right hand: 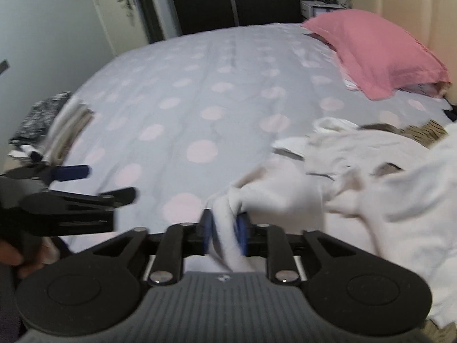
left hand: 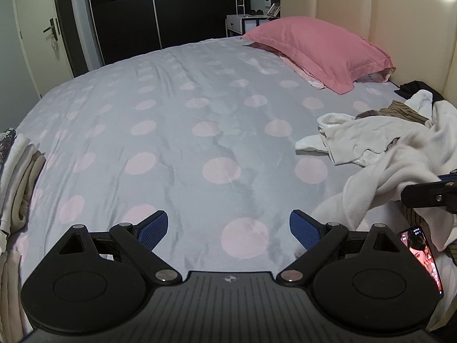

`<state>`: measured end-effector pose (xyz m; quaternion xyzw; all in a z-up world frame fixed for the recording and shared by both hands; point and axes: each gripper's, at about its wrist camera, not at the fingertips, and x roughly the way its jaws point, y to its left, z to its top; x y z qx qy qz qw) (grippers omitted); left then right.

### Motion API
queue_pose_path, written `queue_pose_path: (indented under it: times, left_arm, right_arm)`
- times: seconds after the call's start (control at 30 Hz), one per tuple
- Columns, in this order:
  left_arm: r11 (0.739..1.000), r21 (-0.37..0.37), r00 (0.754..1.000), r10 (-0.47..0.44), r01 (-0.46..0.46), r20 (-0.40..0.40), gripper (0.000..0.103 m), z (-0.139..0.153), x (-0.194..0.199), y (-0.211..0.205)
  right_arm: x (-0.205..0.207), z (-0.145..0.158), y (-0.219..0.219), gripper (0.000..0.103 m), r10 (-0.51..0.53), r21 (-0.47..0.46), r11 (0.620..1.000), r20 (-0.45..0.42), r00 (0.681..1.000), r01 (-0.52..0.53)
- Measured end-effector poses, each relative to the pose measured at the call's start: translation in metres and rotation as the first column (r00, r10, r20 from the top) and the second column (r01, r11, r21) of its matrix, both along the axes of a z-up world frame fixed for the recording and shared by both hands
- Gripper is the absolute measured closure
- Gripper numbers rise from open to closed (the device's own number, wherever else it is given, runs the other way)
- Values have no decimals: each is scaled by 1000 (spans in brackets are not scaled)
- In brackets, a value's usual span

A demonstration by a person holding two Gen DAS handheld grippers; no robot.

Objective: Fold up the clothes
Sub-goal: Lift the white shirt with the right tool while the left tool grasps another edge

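Observation:
A white fleecy garment point(left hand: 394, 157) point(right hand: 357, 171) lies crumpled on the right side of the bed, on top of a brown striped garment point(left hand: 405, 113). My right gripper point(right hand: 224, 235) is shut on a fold of the white garment near its lower left edge; in the left wrist view it shows at the right edge point(left hand: 431, 191). My left gripper point(left hand: 228, 228) hovers open over the bare dotted sheet point(left hand: 171, 131), with nothing between its blue pads; in the right wrist view it shows at the left point(right hand: 71, 183).
A pink pillow point(left hand: 317, 48) lies by the cream headboard point(left hand: 371, 8). A stack of folded clothes point(left hand: 17, 177) point(right hand: 62, 125) sits at the bed's left edge. A phone point(left hand: 422, 257) with a lit screen lies at the lower right. Dark wardrobe doors point(left hand: 128, 14) stand beyond.

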<state>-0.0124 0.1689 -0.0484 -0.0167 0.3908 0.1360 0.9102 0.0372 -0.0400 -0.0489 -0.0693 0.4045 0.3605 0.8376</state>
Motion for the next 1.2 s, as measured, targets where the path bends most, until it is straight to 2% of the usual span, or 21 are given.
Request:
queue_pose_path:
  times: [0.1, 0.33, 0.5, 0.63, 0.7, 0.83, 0.97, 1.03, 1.1, 1.17, 1.2]
  left_arm:
    - [1000, -2, 1000, -27, 27, -7, 9, -4, 2, -6]
    - [995, -8, 995, -96, 96, -25, 9, -13, 7, -21]
    - [986, -27, 985, -164, 162, -57, 9, -28, 18, -40]
    - [974, -47, 971, -223, 220, -88, 9, -41, 28, -57]
    - [968, -52, 961, -251, 246, -113, 9, -51, 34, -66]
    - [966, -51, 954, -259, 254, -151, 9, -69, 47, -74]
    - [965, -48, 946, -263, 258, -188, 11, -86, 59, -80]
    - [964, -47, 942, -265, 261, -206, 25, -95, 66, -83]
    - [965, -58, 938, -264, 257, -227, 29, -104, 71, -83]
    - [964, -88, 934, -265, 251, -239, 35, -111, 75, -81]
    - [964, -102, 932, -265, 247, -245, 42, -115, 77, -80]
  right_arm:
    - [11, 0, -22, 63, -45, 5, 999, -10, 999, 45]
    - [36, 5, -70, 51, -185, -39, 982, 39, 982, 186]
    - [58, -3, -111, 42, -347, -98, 930, 73, 935, 353]
    - [70, -19, -134, 33, -426, -123, 896, 30, 904, 426]
    - [73, -30, -133, 32, -421, -152, 896, 14, 907, 418]
    - [73, -51, -117, 27, -339, -251, 908, 26, 941, 334]
    - [75, -71, -101, 23, -274, -382, 881, 69, 959, 279]
    - [77, -82, -97, 22, -248, -450, 854, 90, 965, 261]
    - [78, -91, -95, 22, -227, -505, 827, 101, 969, 246]
    - [80, -98, -96, 24, -220, -523, 819, 93, 971, 235]
    - [81, -99, -97, 26, -221, -521, 820, 95, 971, 238]
